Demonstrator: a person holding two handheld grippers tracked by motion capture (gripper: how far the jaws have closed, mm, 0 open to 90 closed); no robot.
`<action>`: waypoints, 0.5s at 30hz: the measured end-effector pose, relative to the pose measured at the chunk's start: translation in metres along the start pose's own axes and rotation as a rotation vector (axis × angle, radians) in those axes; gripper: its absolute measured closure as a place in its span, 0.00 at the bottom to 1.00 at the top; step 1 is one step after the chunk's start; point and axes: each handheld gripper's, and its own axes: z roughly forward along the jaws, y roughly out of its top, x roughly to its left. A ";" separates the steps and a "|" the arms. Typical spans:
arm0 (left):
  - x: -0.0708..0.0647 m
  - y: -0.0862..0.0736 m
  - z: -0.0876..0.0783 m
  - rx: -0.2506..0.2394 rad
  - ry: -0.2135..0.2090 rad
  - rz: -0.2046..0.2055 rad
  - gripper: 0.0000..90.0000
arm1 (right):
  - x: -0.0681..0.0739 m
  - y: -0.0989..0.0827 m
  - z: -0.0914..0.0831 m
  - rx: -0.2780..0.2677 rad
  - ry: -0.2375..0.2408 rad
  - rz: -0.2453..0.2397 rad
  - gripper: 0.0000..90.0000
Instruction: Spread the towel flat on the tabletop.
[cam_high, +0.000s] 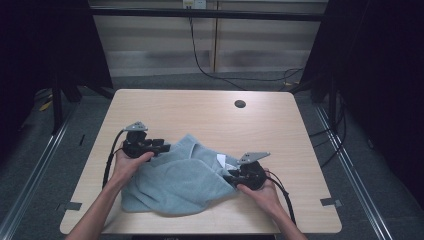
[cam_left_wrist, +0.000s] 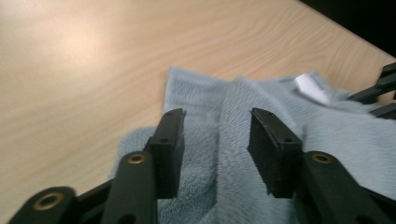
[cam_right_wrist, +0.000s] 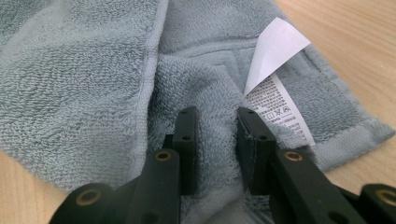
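Dim, dark-edged high view; soft glare on the table (cam_left_wrist: 79, 42); blurred foreground.

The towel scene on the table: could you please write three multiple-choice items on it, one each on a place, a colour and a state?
1. Where does the white care label sit?
A. beside the right gripper
B. beside the left gripper
C. by the table's round hole

2. What colour is the towel?
A. red
B. pale blue-grey
C. yellow

3. How do the right gripper's jaws stand?
A. wide open over bare table
B. clamped on the label
C. pinching a fold of towel

Key: 1 A, the label rises just next to the right gripper's jaws in its own view. 2 B, all views show it blue-grey. 3 C, terry cloth is bunched between the pads.
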 end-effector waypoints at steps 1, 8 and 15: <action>-0.001 -0.003 0.006 0.020 -0.008 0.004 0.55 | -0.001 0.000 0.000 -0.001 0.002 -0.002 0.79; -0.012 -0.018 0.023 0.145 -0.063 0.002 0.45 | -0.006 0.003 0.004 -0.015 -0.002 0.025 0.78; -0.027 -0.021 0.012 0.134 -0.044 0.081 0.86 | -0.013 0.010 0.009 -0.020 -0.027 0.041 0.79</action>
